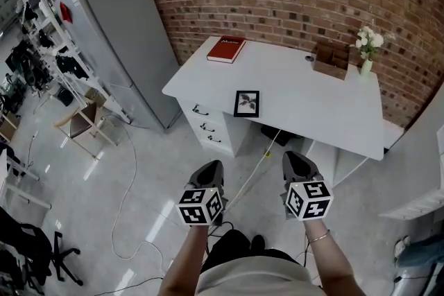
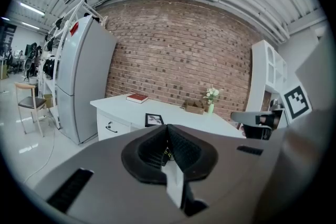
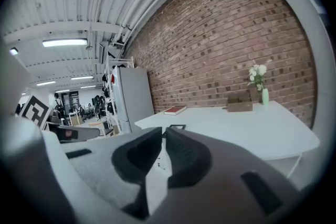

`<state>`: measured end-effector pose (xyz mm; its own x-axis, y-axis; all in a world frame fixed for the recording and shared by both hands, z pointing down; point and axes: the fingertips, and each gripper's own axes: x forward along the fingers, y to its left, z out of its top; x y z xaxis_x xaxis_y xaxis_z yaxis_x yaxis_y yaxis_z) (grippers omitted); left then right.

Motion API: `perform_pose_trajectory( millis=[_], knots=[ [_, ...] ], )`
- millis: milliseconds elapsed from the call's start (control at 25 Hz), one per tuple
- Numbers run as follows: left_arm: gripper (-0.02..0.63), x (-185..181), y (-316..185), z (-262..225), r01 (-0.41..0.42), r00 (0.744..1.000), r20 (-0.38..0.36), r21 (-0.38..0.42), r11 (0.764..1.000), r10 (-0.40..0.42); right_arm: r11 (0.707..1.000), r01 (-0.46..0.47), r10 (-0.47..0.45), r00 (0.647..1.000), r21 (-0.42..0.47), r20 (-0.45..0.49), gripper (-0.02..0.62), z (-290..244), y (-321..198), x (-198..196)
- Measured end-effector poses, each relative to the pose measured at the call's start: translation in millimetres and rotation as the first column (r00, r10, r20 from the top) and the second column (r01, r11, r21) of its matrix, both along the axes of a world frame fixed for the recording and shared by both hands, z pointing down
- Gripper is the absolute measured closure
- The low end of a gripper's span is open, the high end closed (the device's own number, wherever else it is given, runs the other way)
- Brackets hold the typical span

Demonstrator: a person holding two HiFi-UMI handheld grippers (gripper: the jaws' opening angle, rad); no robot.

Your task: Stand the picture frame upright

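Observation:
A small black picture frame (image 1: 247, 103) lies flat near the front edge of the white desk (image 1: 326, 107). It also shows in the left gripper view as a dark frame (image 2: 154, 119) on the desk, and as a thin dark edge (image 3: 177, 127) in the right gripper view. My left gripper (image 1: 211, 169) and right gripper (image 1: 295, 161) hover side by side over the floor, well short of the desk. Both are shut with nothing between the jaws; the left gripper (image 2: 167, 130) and right gripper (image 3: 163, 134) tips meet in their own views.
On the desk are a red book (image 1: 226, 49), a brown wooden box (image 1: 331, 59) and a vase of white flowers (image 1: 367, 52). A grey fridge (image 1: 118, 38) stands to its left, a brick wall behind. Cables (image 1: 132, 218) trail on the floor, a chair (image 1: 83, 123) at left.

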<state>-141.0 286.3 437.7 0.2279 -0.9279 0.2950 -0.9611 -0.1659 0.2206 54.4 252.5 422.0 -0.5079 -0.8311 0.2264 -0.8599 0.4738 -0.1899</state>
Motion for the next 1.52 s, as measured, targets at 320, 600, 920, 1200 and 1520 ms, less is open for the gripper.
perform_pose_trajectory(
  millis=[320, 600, 920, 1200, 1520],
  knots=[
    [0.554, -3.7, -35.9, -0.3, 0.008, 1.000, 0.005, -0.011, 1.000, -0.008, 1.000, -0.015, 0.016, 0.998, -0.021, 0.066, 0.543, -4.8, -33.1, -1.9],
    [0.495, -10.5, -87.2, 15.7, -0.016, 1.000, -0.015, -0.032, 0.999, 0.016, 0.999, -0.012, 0.015, 0.998, -0.052, 0.069, 0.532, 5.2, -75.5, -13.9],
    [0.479, -25.2, -176.2, 19.8, -0.066, 0.998, -0.016, -0.028, 0.997, 0.065, 0.998, -0.033, 0.037, 0.997, -0.059, 0.070, 0.532, 13.2, -154.1, -39.1],
    [0.477, -39.4, -243.5, 33.7, -0.090, 0.996, -0.023, -0.066, 0.994, 0.088, 0.993, -0.049, 0.055, 0.997, -0.106, 0.050, 0.532, 27.2, -206.4, -57.9],
    [0.477, -47.3, -290.9, 63.0, -0.113, 0.994, -0.023, -0.138, 0.984, 0.111, 0.987, -0.073, 0.079, 0.996, -0.140, 0.036, 0.532, 41.0, -248.6, -66.9]
  ],
)
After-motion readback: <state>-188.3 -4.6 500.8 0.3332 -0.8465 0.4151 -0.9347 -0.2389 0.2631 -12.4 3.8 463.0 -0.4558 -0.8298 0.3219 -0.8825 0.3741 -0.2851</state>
